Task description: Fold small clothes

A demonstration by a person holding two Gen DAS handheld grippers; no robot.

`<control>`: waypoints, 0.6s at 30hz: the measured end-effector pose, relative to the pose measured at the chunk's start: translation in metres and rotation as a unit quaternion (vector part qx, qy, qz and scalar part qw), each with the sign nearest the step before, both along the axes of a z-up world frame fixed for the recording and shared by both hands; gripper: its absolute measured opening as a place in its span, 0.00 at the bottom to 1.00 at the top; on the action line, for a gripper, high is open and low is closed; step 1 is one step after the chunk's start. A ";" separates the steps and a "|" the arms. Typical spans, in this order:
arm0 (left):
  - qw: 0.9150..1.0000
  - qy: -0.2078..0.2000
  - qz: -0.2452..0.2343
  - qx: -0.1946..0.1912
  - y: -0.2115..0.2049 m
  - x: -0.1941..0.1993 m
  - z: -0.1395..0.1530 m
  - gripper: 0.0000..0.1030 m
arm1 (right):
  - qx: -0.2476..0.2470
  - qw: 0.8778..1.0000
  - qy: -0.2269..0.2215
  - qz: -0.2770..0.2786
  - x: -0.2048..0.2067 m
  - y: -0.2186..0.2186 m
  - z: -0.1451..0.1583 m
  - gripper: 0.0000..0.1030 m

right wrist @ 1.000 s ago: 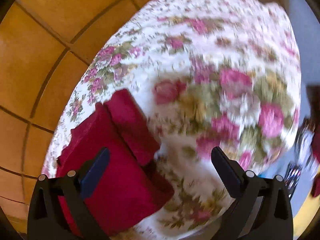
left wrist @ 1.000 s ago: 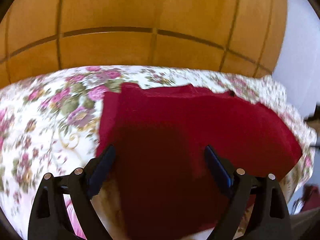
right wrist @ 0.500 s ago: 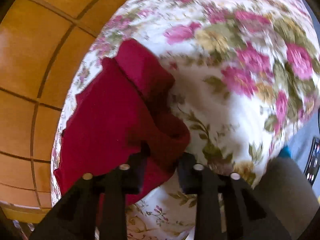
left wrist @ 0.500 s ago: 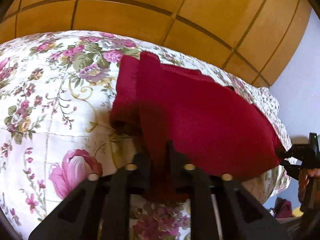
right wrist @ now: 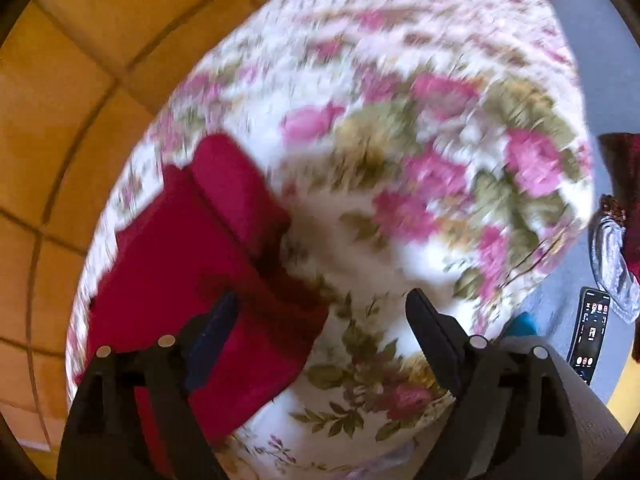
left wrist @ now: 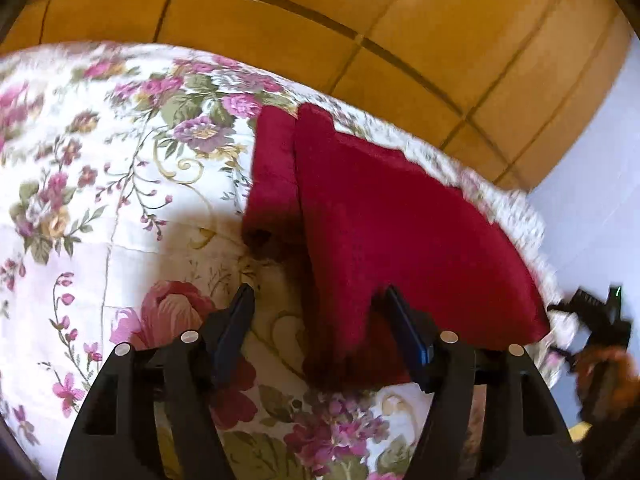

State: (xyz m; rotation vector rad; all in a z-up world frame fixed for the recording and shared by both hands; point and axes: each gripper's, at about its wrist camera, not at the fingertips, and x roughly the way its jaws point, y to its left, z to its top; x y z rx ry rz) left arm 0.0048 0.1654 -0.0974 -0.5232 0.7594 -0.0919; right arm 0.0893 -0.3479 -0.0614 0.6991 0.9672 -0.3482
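A dark red garment lies folded on a floral bedcover, with a narrow folded strip along its left side. My left gripper is open, its fingers either side of the garment's near corner, holding nothing. In the right wrist view the same red garment lies at the lower left. My right gripper is open above its near edge and the floral cover, holding nothing. The right gripper also shows at the right edge of the left wrist view.
An orange tiled floor lies beyond the bed's far edge. A phone lies on a blue-grey surface at the right, with grey and dark red cloth beside it.
Both grippers were shut on the red garment's near edge half a second ago. Both have opened and let it go, and the garment now lies flat on the cover.
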 end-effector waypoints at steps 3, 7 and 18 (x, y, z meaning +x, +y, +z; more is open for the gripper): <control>1.000 0.006 0.009 -0.001 0.005 0.007 0.002 0.70 | -0.026 0.999 -0.022 0.024 -0.001 0.013 0.015 0.92; 0.999 0.018 0.016 -0.039 0.014 0.025 0.001 0.79 | -0.043 0.993 -0.055 0.097 0.009 0.049 0.024 0.94; 0.994 0.027 -0.009 -0.106 0.021 0.053 -0.004 0.79 | -0.122 0.951 -0.063 0.277 0.027 0.128 0.004 0.95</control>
